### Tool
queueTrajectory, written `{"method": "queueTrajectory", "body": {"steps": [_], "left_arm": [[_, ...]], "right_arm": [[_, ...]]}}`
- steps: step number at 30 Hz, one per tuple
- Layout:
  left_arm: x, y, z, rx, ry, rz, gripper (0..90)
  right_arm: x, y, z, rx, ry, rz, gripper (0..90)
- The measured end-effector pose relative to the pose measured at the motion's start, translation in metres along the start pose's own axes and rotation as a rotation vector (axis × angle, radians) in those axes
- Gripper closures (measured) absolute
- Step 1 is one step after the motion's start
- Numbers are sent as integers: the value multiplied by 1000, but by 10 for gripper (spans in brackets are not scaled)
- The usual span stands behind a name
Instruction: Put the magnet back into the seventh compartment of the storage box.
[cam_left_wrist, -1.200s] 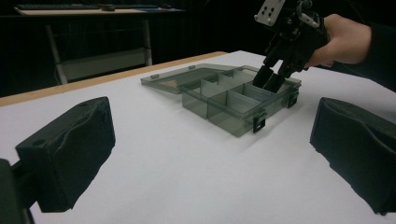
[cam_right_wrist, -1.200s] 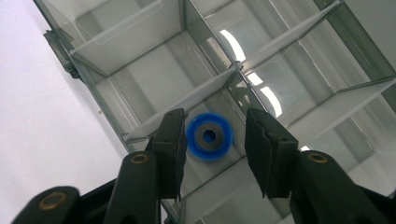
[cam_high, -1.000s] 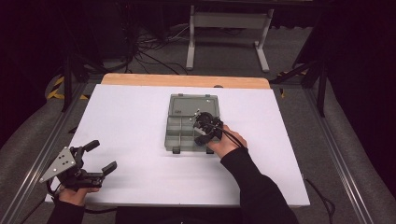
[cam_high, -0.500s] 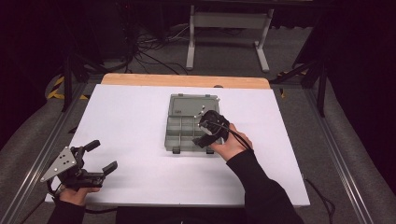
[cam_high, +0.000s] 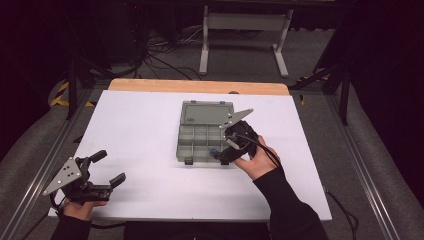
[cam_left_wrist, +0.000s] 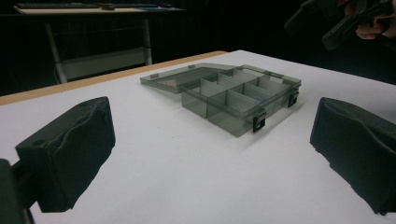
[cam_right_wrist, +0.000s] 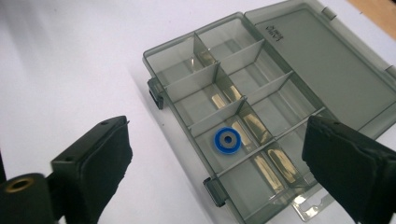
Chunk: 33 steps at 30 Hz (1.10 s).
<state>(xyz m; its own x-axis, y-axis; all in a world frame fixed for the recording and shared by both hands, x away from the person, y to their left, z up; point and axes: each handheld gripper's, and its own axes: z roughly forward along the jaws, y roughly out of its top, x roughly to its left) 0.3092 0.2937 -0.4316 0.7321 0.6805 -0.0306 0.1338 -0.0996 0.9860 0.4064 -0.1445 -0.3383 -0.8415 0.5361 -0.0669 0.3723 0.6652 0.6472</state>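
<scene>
Both grippers are chunky black units. The left gripper (cam_high: 109, 168) has a grey three-cornered plate (cam_high: 63, 176) on top with a few small holes in it, and the right gripper (cam_high: 227, 145) carries the same kind of plate (cam_high: 236, 118). A black cable (cam_high: 266, 152) loops off the right one across the hand. Up close the jaws wear thick, slightly lumpy black foam-like pads (cam_left_wrist: 70, 158), with a brass-coloured ringed hole (cam_right_wrist: 19, 184) near one base. The person wears dark long sleeves (cam_high: 287, 207).
</scene>
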Motion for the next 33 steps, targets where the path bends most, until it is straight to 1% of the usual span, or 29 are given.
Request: {"method": "queueTrajectory", "body": {"steps": [4,5,6,8,9,10,17,18,20,21,23,24,30,33], "left_arm": [[0,0,0,1,1,1,4],[0,0,1,1,1,1,4],[0,0,1,1,1,1,4],[0,0,1,1,1,2,4],[-1,0,1,1,1,2,4],[-1,0,1,1,1,1,4],[-1,0,0,-2,5,-3,4],[-1,0,0,-2,4,-1,4],[-1,0,0,-1,4,0,4],[-1,0,1,-1,5,-3,4],[-1,0,1,-1,5,-3,4],[-1,0,1,-1,5,-3,4],[-1,1,1,1,6,1,4],[-1,1,1,0,7,-3,4]], "right_arm": [[1,-9,-13,-54,-5,10,43],[1,-11,-16,-65,-7,9,35],[1,-11,-16,-65,-7,9,35],[2,-15,-22,-91,-7,9,28],[2,-18,-25,-105,-6,14,25],[2,-22,-30,-132,-6,16,22],[0,-40,-44,-218,-16,22,5],[0,-40,-44,-218,-16,22,5],[-1,-47,-47,-262,-17,20,2],[-2,-54,-50,-315,-17,12,2],[-2,-59,-52,-344,-22,9,2],[-2,-59,-52,-344,-22,9,2],[-3,-78,-58,-393,-18,13,3],[-1,-87,-62,-424,-35,10,3]]}}
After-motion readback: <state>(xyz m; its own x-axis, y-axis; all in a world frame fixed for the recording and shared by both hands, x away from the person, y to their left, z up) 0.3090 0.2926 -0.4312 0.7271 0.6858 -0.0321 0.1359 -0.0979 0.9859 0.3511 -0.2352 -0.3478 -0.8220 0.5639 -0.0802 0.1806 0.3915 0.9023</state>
